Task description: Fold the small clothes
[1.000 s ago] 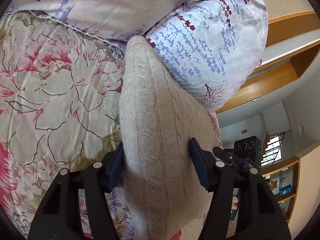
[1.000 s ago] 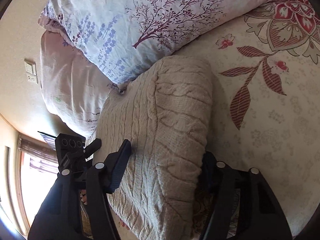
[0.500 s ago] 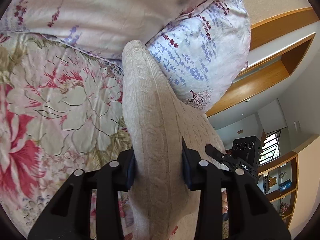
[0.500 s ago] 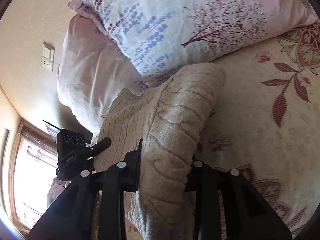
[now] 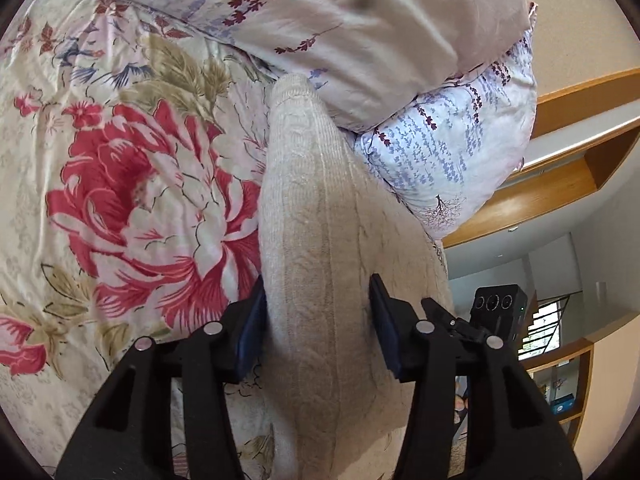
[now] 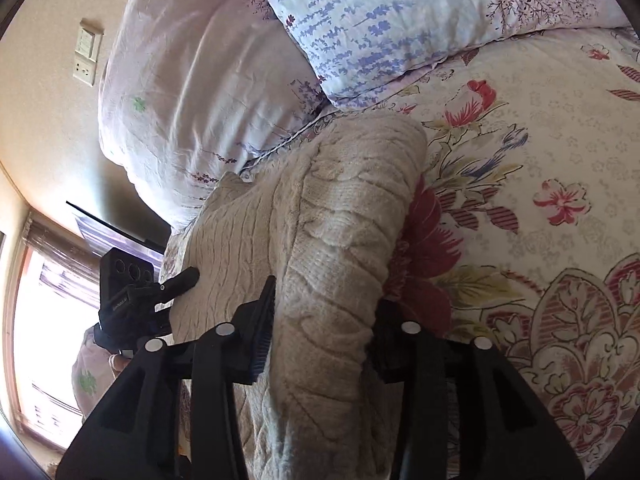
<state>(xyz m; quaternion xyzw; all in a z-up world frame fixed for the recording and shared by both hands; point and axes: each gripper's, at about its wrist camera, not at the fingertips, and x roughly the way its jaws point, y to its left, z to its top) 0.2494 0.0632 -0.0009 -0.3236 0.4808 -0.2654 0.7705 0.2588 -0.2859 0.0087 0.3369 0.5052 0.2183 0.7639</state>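
Note:
A beige cable-knit sweater (image 5: 320,240) lies folded on a floral bedspread (image 5: 140,200), its far end against the pillows. My left gripper (image 5: 318,320) is shut on a thick fold at the sweater's left edge. My right gripper (image 6: 324,328) is shut on the fold at the sweater's right edge (image 6: 340,240). Each gripper lifts its edge a little off the bed. The other gripper shows at the side of each view, the right one in the left wrist view (image 5: 480,320) and the left one in the right wrist view (image 6: 136,292). The sweater's underside is hidden.
Two floral pillows (image 5: 360,32) (image 6: 440,20) lean at the head of the bed just beyond the sweater. A wall with a switch plate (image 6: 86,56) and a bright window (image 6: 40,340) lie to the left. Wooden shelving (image 5: 560,168) stands beyond the pillows.
Both grippers closed from open onto the sweater's side edges, bunching the knit between the fingers. Both then drew back from the pillows with the sweater held.

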